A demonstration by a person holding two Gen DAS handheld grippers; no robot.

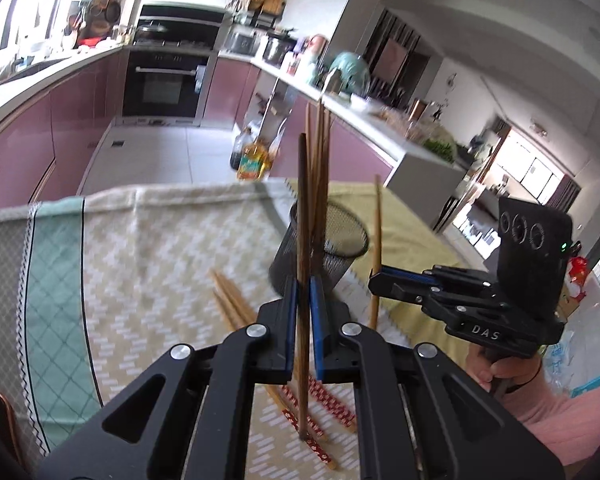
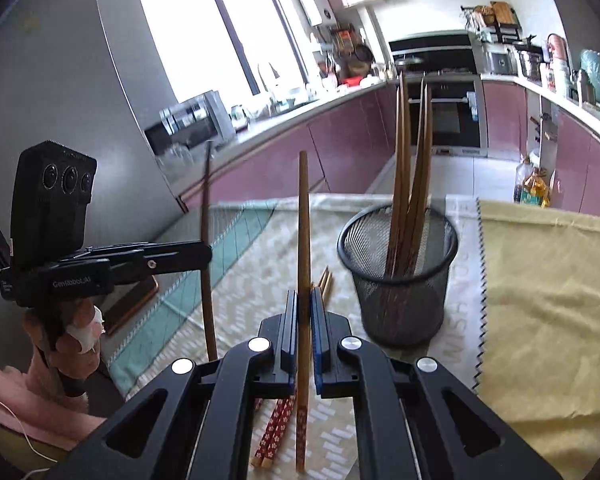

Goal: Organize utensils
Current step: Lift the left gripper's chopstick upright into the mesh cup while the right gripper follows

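Note:
My left gripper (image 1: 303, 280) is shut on a dark brown chopstick (image 1: 302, 208), held upright with its lower end above the table. My right gripper (image 2: 303, 296) is shut on a lighter wooden chopstick (image 2: 303, 216), also upright. A black mesh cup (image 2: 398, 276) stands on the cloth just ahead and right of my right gripper, with several brown chopsticks (image 2: 412, 152) standing in it; the cup also shows in the left wrist view (image 1: 324, 248). Loose chopsticks with red patterned ends (image 2: 274, 428) lie on the cloth below the grippers. The right gripper also shows in the left wrist view (image 1: 374, 276), the left one in the right wrist view (image 2: 206, 256).
The table carries a patterned beige and green cloth (image 1: 148, 272) and a yellow cloth (image 2: 540, 320). More loose wooden chopsticks (image 1: 230, 300) lie left of the cup. Beyond the table edge are the kitchen floor, oil bottles (image 1: 252, 160) and pink cabinets.

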